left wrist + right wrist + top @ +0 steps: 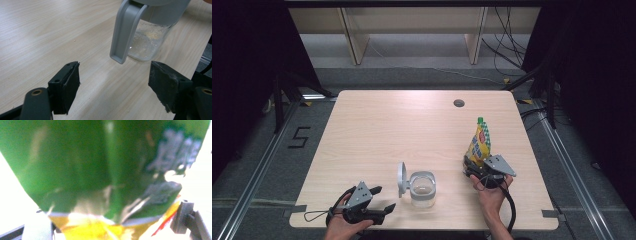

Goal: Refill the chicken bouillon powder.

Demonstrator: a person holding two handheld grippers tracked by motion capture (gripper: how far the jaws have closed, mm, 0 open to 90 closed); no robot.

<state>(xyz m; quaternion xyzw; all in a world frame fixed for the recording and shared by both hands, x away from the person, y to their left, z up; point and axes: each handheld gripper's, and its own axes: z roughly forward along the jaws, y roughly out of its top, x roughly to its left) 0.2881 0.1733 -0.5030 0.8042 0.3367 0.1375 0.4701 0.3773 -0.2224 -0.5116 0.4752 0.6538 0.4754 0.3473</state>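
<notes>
Right now my right fingers (475, 169) sit at the bottom of the pouch (479, 142), a yellow and green stand-up bag with a green cap at its top. It stands upright on the right part of the surface (377, 130), tilted a little, with my right hand (490, 192) just behind it. In the right gripper view the pouch (105, 170) is blurred and very close, its lower yellow edge lying between my fingers; whether they actually press on it or only frame it, I cannot tell.

My left fingers (383, 199) are spread wide with nothing between them, hovering low over the near left edge of the surface, my left hand (343, 220) wrapped around the body. Just ahead of them stands the clear container (422, 189), near the front middle, its grey lid (401, 178) flipped up on the left side. In the left gripper view the lid's grey tab (125, 30) hangs down in front of the clear wall, and pale crumbs lie inside at the bottom. The container and the pouch stand apart.
</notes>
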